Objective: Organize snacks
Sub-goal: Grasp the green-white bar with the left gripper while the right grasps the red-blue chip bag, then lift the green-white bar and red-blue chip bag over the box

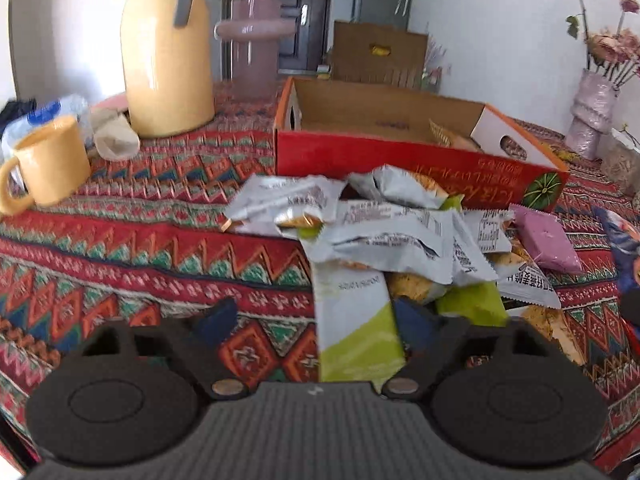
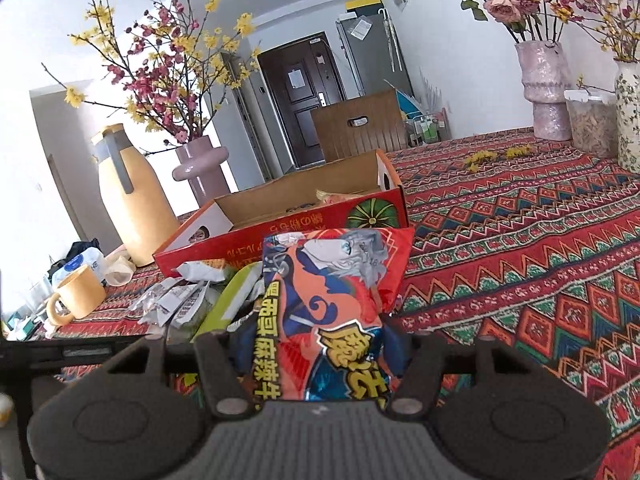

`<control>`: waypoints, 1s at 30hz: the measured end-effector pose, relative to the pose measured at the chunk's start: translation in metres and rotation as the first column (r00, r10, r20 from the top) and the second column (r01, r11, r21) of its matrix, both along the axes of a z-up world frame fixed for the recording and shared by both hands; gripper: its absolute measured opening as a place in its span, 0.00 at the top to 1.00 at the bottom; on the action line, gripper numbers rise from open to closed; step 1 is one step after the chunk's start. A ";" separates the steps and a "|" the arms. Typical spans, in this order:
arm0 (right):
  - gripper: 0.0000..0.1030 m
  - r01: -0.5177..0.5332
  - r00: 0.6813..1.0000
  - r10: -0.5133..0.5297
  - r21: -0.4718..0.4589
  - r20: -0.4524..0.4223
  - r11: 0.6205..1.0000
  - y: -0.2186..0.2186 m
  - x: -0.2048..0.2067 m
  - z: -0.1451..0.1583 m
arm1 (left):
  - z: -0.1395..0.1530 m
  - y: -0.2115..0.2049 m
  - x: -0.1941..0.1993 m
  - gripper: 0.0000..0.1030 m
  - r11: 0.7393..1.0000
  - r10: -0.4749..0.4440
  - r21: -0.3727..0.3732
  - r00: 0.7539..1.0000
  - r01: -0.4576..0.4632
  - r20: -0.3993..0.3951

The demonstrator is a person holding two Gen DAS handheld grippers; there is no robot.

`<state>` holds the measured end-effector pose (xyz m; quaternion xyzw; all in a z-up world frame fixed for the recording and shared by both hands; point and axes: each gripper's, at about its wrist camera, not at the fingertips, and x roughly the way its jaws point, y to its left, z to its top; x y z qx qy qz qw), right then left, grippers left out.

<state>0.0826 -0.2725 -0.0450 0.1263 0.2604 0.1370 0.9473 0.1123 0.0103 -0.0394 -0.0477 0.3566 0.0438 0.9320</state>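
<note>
A heap of grey, white and green snack packets (image 1: 384,232) lies on the patterned cloth in front of an open red cardboard box (image 1: 404,156). My left gripper (image 1: 316,320) is open just above the cloth, and a white and green packet (image 1: 356,320) lies between its fingers. A pink packet (image 1: 546,240) lies at the heap's right. My right gripper (image 2: 320,328) is shut on a red and blue cartoon snack bag (image 2: 332,304), held upright above the table before the box (image 2: 288,220). The heap also shows in the right wrist view (image 2: 192,300).
A yellow jug (image 1: 166,60) and yellow mug (image 1: 50,164) stand at the left, with a pink vase (image 1: 254,40) behind. More vases (image 2: 546,88) and a jar (image 2: 592,124) stand at the far right. A wooden chair back (image 2: 360,124) is behind the box.
</note>
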 end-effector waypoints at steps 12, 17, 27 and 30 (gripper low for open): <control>0.42 -0.007 1.000 0.007 0.033 -0.007 0.999 -0.013 -0.009 -0.009 | -0.005 -0.001 -0.011 0.63 0.999 -0.032 0.033 0.999 0.032 0.012; 0.42 -0.005 1.000 0.006 0.029 -0.005 1.000 -0.012 -0.010 -0.007 | 0.013 -0.003 -0.032 0.64 0.994 -0.055 0.096 0.992 0.044 0.110; 0.42 -0.021 1.000 0.021 0.009 0.002 1.000 -0.001 -0.013 -0.003 | 0.030 -0.023 -0.046 0.64 0.975 -0.104 0.213 0.976 0.062 0.191; 0.42 -0.024 1.000 0.024 0.001 0.006 1.000 0.002 -0.014 -0.002 | 0.026 -0.033 -0.043 0.64 0.947 -0.124 0.316 0.975 0.061 0.182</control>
